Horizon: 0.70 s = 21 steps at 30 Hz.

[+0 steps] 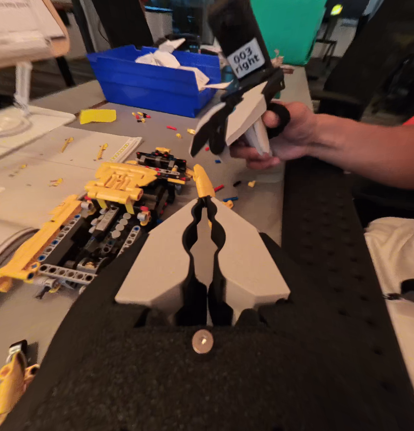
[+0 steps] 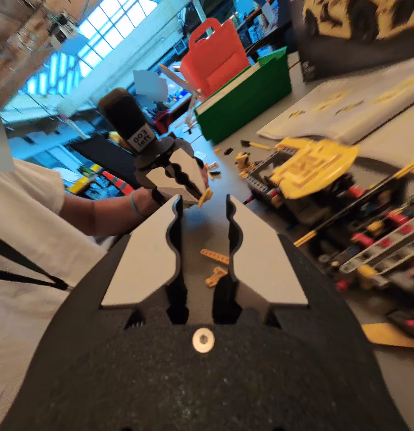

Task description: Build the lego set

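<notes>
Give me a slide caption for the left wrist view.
Left gripper pinches a yellow curved piece beside the half-built yellow model; right gripper hovers open.

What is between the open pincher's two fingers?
Nothing is gripped. In the right wrist view, the right gripper is open; through its gap show bare table and a loose yellow beam.

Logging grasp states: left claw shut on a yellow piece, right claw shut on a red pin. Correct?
Half right. The left claw is shut on the yellow piece, as the left wrist view shows. The right claw is not shut on a red pin: the right wrist view shows its jaws apart and empty.
</notes>
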### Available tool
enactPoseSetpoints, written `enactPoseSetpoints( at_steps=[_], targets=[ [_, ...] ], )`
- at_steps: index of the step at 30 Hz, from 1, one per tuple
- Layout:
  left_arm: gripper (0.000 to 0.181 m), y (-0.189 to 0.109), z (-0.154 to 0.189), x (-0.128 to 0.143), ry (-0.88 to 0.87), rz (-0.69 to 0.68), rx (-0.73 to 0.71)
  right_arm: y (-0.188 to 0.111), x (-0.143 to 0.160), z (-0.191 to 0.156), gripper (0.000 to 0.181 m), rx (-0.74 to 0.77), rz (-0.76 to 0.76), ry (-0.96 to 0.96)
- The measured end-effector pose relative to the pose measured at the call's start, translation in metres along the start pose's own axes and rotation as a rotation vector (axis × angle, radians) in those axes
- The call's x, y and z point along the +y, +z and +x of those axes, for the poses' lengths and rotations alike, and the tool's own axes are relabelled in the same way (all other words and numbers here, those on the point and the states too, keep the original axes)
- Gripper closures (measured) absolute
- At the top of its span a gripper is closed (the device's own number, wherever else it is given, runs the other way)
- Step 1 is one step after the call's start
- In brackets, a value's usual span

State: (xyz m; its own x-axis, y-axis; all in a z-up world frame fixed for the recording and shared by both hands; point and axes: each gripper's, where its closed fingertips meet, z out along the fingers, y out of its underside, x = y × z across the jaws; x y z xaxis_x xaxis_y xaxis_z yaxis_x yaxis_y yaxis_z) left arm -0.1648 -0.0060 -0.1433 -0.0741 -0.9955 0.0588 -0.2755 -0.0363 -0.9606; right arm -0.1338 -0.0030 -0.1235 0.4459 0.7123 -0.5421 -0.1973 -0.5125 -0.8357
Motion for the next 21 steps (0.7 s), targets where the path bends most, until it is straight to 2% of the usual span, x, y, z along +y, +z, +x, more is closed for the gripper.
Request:
enactPoseSetpoints(
  at_steps=[4, 7, 10, 12, 14, 17, 19, 21],
  targets=[
    [0.178, -0.003, -0.038, -0.022, -0.093, -0.041, 0.022, -0.009, -0.039, 0.033, 0.145, 0.219, -0.071, -0.196],
    [0.178, 0.0, -0.101, -0.044, -0.091, -0.119, -0.118, -0.017, -0.086, 0.073, 0.143, 0.388, -0.034, -0.246],
    [0.178, 0.008, -0.151, -0.045, -0.132, -0.252, -0.153, -0.026, -0.122, 0.127, 0.14, 0.567, 0.061, -0.227],
    [0.178, 0.014, -0.166, -0.038, -0.199, -0.26, -0.139, -0.029, -0.123, 0.151, 0.14, 0.63, 0.113, -0.201],
    [0.178, 0.015, -0.182, -0.026, -0.285, -0.23, -0.181, -0.032, -0.111, 0.162, 0.14, 0.656, 0.165, -0.184],
    [0.178, 0.009, -0.189, -0.015, -0.369, -0.178, -0.209, -0.036, -0.088, 0.165, 0.142, 0.668, 0.102, -0.168],
    [0.178, 0.002, -0.193, -0.015, -0.353, -0.151, -0.241, -0.039, -0.089, 0.167, 0.143, 0.711, 0.075, -0.215],
    [0.178, -0.002, -0.193, -0.017, -0.367, -0.133, -0.237, -0.032, -0.087, 0.164, 0.147, 0.688, 0.034, -0.233]
  ],
)
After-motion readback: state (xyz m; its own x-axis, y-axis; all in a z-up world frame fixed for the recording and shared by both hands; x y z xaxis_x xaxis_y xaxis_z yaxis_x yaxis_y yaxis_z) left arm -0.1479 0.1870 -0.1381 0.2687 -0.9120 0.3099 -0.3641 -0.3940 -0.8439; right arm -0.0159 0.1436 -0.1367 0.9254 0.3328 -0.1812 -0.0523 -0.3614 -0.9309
